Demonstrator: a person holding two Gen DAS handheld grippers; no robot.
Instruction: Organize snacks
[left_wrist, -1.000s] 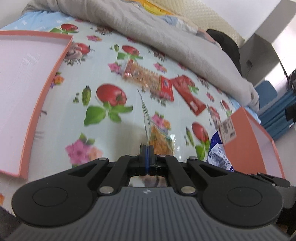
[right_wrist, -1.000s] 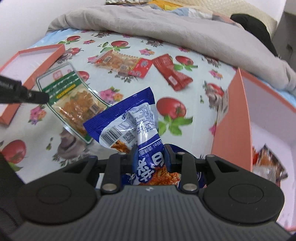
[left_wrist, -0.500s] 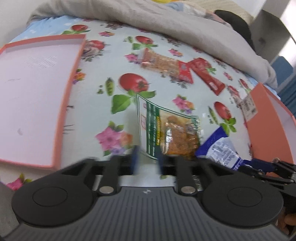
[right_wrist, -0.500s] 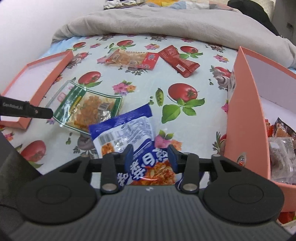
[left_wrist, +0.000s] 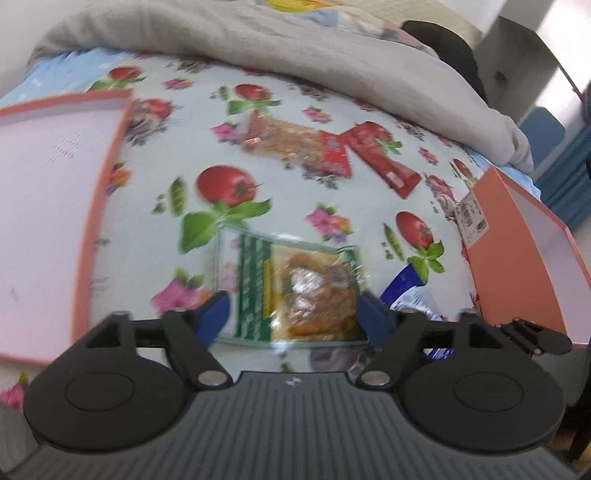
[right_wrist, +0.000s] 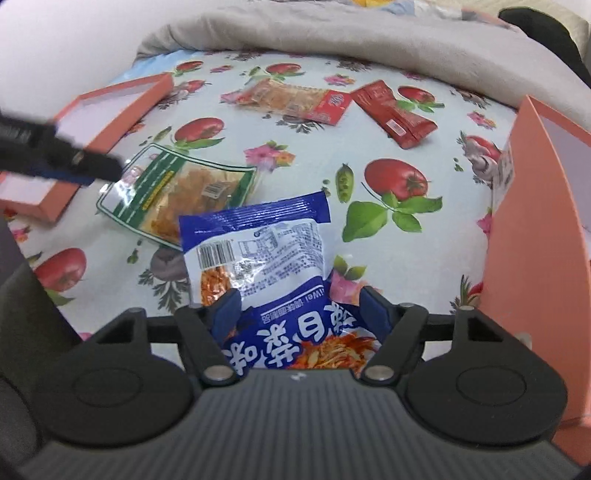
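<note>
Moved: green snack packet (left_wrist: 295, 291) and blue snack bag (right_wrist: 258, 258), both released since earlier, lie flat.
Left gripper (left_wrist: 291, 314): fingers spread, just opening.
Right gripper (right_wrist: 299, 308): same.
Hidden: blue bag's near end; only the right view shows its barcode.

Large upside-down Chinese characters mark the blue packet (right_wrist: 266, 251).

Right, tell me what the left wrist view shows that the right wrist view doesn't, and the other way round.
Only the left wrist view: the left gripper from behind, open over the green-striped packet, and the white inside of the box.

Only the right wrist view: the right gripper from behind, open astride the blue packet, whose barcode and print show.

Both jaws have just been opening.

Both: the green-striped packet, blue packet, clear-and-red packet, red packet, orange lid, orange box, fruit-print cloth and grey blanket.
</note>
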